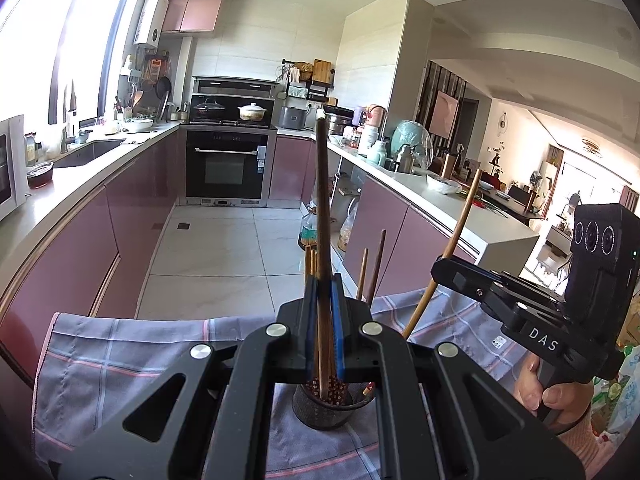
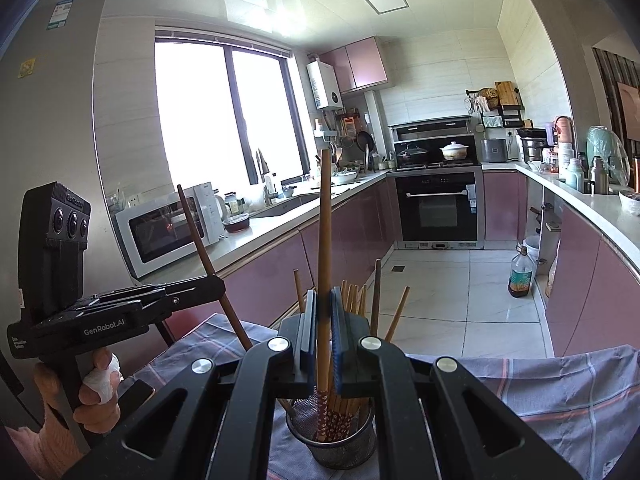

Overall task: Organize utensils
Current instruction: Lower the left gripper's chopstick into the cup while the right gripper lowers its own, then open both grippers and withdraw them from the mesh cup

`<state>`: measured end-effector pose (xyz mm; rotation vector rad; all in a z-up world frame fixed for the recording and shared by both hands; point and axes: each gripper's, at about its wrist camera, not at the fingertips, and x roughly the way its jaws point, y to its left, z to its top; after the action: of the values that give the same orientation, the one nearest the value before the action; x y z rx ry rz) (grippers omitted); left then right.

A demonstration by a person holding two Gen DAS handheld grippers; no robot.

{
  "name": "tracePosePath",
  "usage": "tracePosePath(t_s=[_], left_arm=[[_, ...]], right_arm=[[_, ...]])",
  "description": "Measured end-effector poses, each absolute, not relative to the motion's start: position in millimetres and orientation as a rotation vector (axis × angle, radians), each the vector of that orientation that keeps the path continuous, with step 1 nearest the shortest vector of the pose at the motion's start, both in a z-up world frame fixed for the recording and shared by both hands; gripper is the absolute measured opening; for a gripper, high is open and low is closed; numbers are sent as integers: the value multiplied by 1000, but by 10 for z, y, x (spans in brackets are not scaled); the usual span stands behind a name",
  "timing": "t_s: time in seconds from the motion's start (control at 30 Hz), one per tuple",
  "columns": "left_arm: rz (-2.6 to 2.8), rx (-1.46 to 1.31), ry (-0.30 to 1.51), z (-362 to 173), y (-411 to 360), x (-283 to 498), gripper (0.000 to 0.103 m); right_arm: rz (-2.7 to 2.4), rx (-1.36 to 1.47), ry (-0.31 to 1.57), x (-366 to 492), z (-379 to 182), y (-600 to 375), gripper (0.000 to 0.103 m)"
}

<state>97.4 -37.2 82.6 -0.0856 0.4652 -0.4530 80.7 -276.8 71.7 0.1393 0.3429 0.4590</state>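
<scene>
Holding one chopstick each, left tongs (image 1: 324,292) and right tongs (image 2: 324,308) stand clamped above the mesh holder (image 2: 332,440); next, lower and release.

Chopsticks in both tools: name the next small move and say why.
Probably lower the left tool and open it: its dark chopstick stands upright with its tip already inside the mesh holder. The right tool likewise grips a lighter chopstick.
</scene>
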Motion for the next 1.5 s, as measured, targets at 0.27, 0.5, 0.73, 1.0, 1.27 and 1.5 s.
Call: tracePosePath(t_s=[0.27, 0.5, 0.73, 1.0, 1.27, 1.5], left_arm=[[-447, -81, 492, 835, -438, 1054, 7], [-443, -81, 519, 844, -439, 1167, 8], [-455, -69, 563, 787, -469, 1217, 8], [-481, -23, 654, 621, -568, 1323, 8], [-483, -4, 724, 441, -665, 1548, 8], [-475, -22, 743, 297, -688, 1696, 8]], right_arm=[[436, 155, 354, 904, 684, -2784, 5], [423, 146, 371, 969, 621, -2754, 5], [428, 132, 411, 1073, 538, -2699, 5], [455, 83, 534, 1231, 321, -2573, 5], [431, 85, 611, 1360, 174, -2542, 6], [408, 101, 630, 1425, 108, -2557, 8]])
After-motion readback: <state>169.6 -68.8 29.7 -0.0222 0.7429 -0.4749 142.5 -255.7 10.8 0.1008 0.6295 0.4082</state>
